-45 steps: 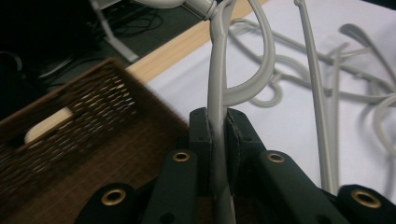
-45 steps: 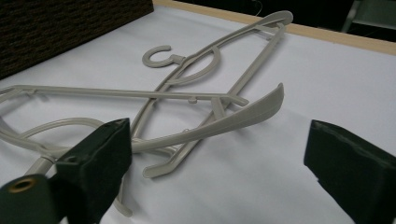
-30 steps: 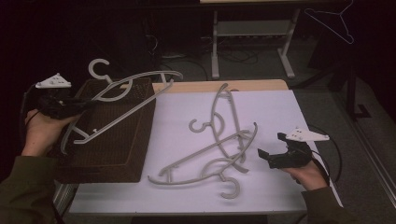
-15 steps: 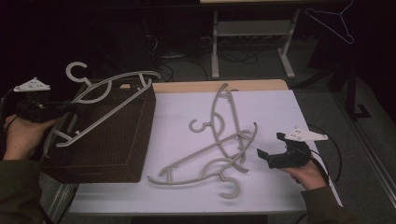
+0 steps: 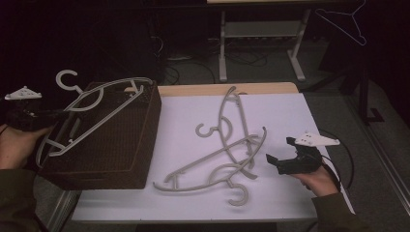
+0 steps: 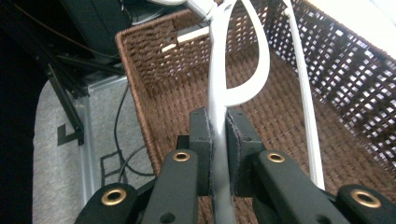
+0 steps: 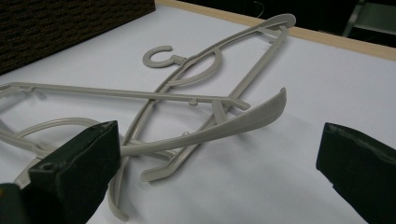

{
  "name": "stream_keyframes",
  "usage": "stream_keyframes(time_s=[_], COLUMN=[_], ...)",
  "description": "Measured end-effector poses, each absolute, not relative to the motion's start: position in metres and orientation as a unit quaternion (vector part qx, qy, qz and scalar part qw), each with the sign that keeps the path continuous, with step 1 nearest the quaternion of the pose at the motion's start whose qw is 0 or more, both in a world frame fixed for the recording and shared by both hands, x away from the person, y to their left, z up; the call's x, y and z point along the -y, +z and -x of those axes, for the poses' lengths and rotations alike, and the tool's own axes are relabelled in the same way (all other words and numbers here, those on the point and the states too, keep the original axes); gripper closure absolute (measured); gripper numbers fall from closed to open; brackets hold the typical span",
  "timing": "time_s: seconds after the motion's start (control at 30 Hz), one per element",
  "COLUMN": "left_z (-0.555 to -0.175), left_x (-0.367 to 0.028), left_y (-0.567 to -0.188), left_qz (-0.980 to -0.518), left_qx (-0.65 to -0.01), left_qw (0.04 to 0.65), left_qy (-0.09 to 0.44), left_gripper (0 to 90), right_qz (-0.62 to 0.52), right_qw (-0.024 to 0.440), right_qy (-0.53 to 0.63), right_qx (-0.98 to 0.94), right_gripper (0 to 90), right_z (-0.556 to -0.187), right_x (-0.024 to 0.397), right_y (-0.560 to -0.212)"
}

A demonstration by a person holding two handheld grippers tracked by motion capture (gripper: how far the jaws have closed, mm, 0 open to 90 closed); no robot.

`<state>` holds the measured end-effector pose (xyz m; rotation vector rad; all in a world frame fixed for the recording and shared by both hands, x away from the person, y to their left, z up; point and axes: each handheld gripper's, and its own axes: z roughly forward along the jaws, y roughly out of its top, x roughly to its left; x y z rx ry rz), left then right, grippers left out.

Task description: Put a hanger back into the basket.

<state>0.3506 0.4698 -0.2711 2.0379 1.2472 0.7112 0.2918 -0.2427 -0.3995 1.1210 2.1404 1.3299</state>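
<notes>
Left gripper point(image 6: 218, 154) clamped on grey hanger point(image 5: 104, 108), held over brown wicker basket point(image 5: 123, 150) at left. Right gripper point(image 5: 280, 154) jaws wide, near two hangers point(image 5: 227, 150) crossed on white table point(image 5: 285, 116).

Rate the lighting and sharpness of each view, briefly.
High view: white table bright, surroundings nearly black, left gripper lost in shadow. Left gripper view: basket weave crisp, held hanger glaringly overexposed. Right gripper view: hangers on the table sharp, near pads soft.
</notes>
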Motion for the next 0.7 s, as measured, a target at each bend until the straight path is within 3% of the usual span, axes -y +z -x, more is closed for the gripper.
stream_keyframes(time_s=[0.7], left_z=[-0.373], left_x=[-0.447], left_y=[-0.306], left_qz=[-0.803], left_qx=[-0.475], left_qw=[0.253], left_qy=[0.255], left_gripper=[82.3], right_qz=[-0.402], right_qw=[0.191], right_qy=[0.476], right_qx=[-0.759], right_gripper=[0.0], right_z=[-0.291], right_x=[0.244], right_y=[-0.399])
